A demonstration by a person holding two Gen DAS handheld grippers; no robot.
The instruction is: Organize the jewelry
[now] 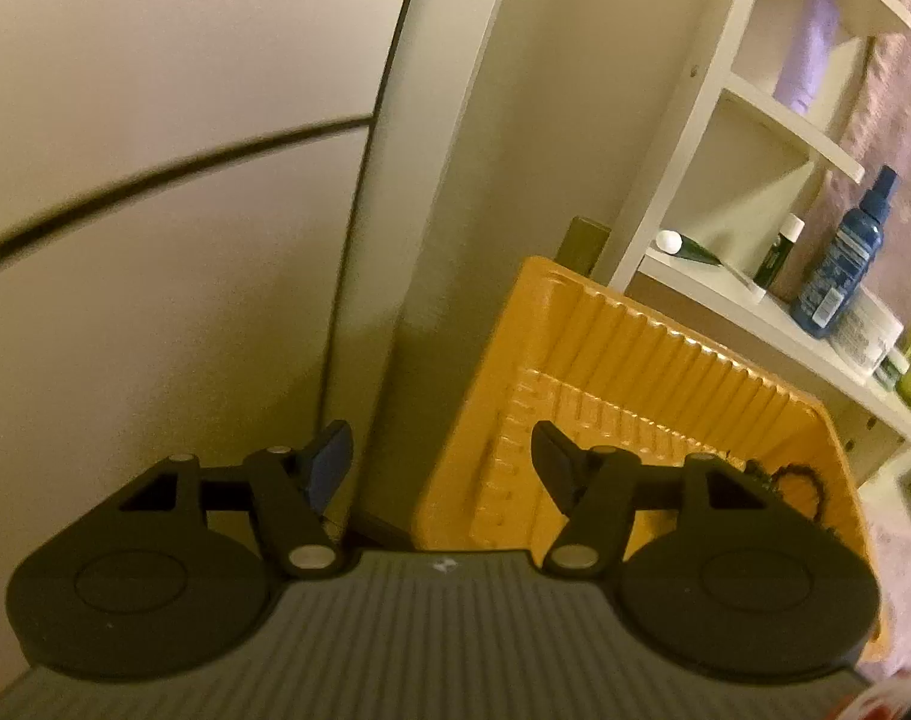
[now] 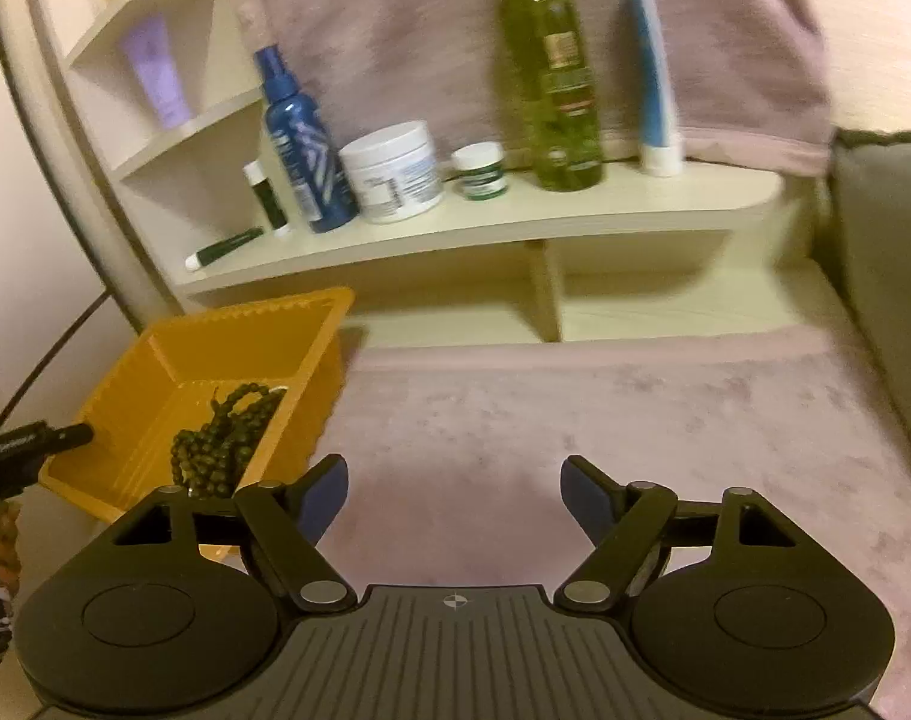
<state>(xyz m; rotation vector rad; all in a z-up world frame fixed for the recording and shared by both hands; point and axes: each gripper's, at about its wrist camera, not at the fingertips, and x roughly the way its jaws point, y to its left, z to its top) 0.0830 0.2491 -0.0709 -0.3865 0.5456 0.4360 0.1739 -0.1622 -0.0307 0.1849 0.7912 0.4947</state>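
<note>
Both my grippers, left gripper (image 1: 442,459) and right gripper (image 2: 453,495), fingers apart, empty; beaded necklace (image 2: 221,441) already in yellow tray (image 2: 155,369) left of right fingers. Next: find remaining jewelry.

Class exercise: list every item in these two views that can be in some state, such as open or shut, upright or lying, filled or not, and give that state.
Left hand-held gripper: open, holding nothing.
Right hand-held gripper: open, holding nothing.
Yellow tray: tilted, holding beads.
Beaded necklace: heaped inside the tray.
Blue spray bottle: upright, capped.
Green spray bottle: upright on shelf.
White jar: lid on.
Small green tube: lying down.
</note>
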